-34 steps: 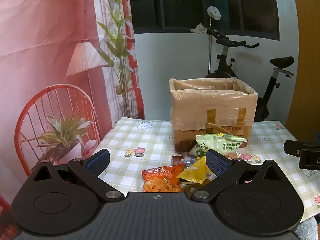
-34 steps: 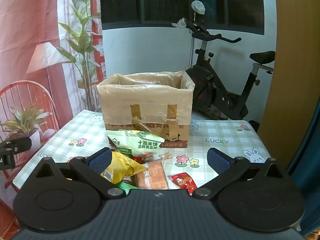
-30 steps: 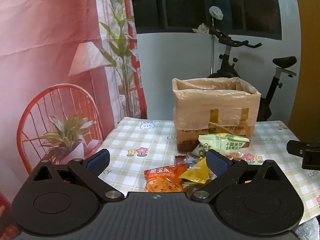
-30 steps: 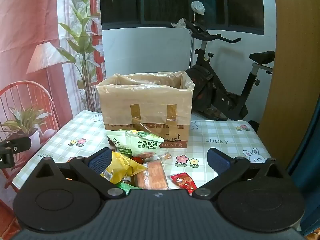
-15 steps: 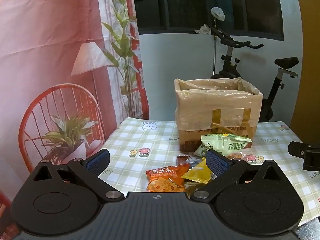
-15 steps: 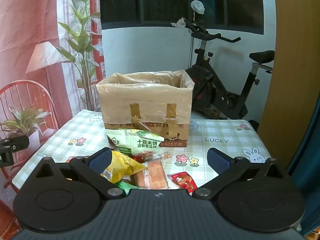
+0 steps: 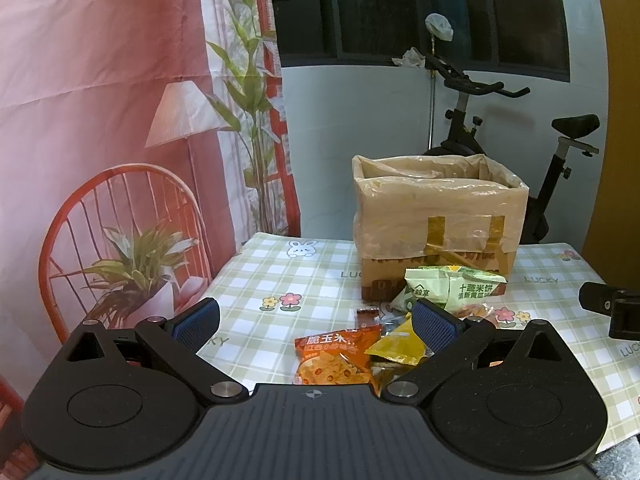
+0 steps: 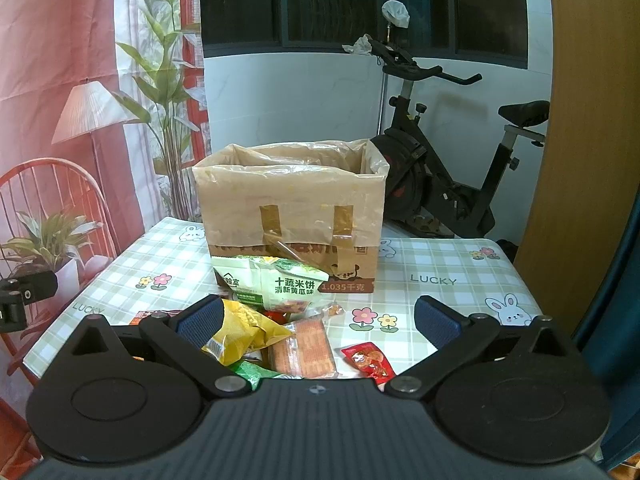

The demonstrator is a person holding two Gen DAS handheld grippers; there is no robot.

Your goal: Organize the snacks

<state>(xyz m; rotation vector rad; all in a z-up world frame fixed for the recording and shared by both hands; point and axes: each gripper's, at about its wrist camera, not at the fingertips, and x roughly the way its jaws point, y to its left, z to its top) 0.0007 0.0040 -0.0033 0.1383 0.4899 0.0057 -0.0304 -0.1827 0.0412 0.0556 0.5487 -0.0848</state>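
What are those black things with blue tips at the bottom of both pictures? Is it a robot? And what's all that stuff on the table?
Not a robot: a person holds two grabbing tools, each carrying a camera. One picture looks out from the left gripper, the other from the right gripper. The blue tips are their fingers, spread wide, holding nothing. On the checkered table stands a plastic-lined cardboard box. In front lie snacks: a green rice-cracker bag, a yellow bag, an orange bag and a small red packet.

Snack pile [image 8: 276,320] is bunched right up against the front of the box [image 8: 288,208], so no gap there. Bare cloth [image 7: 256,280] left of the pile, and more [image 8: 448,276] to its right. Box top is open. Exercise bike [image 8: 440,184] sits close behind it.
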